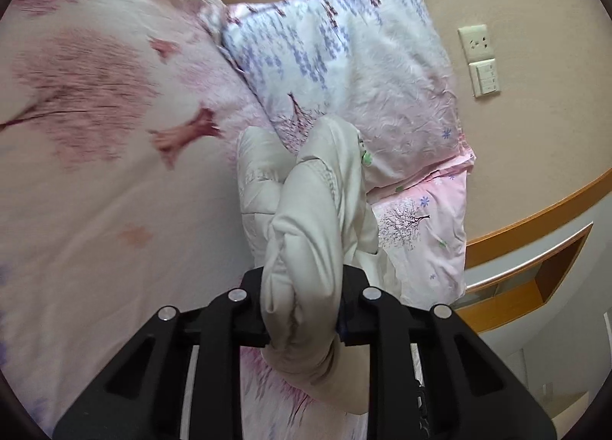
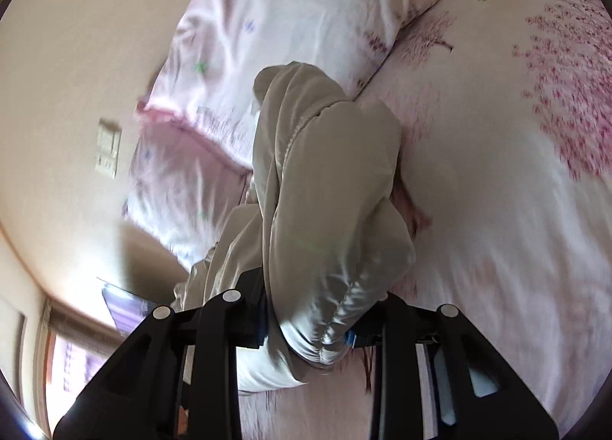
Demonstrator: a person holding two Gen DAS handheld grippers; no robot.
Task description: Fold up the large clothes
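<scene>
Beige garment point(image 1: 306, 218) is pinched by left gripper point(image 1: 302, 310) and right gripper point(image 2: 310, 321); pillow point(image 1: 344, 57) lies beyond on bedspread point(image 1: 95, 172).

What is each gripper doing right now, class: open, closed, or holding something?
Left gripper: closed on a bunched fold of the beige garment.
Right gripper: closed on the beige garment too.

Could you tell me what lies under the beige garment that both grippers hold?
Under the beige garment is the pink floral bedsheet, and behind it a pillow. The sheet directly beneath the bunched cloth is covered, so anything there cannot be seen.
</scene>
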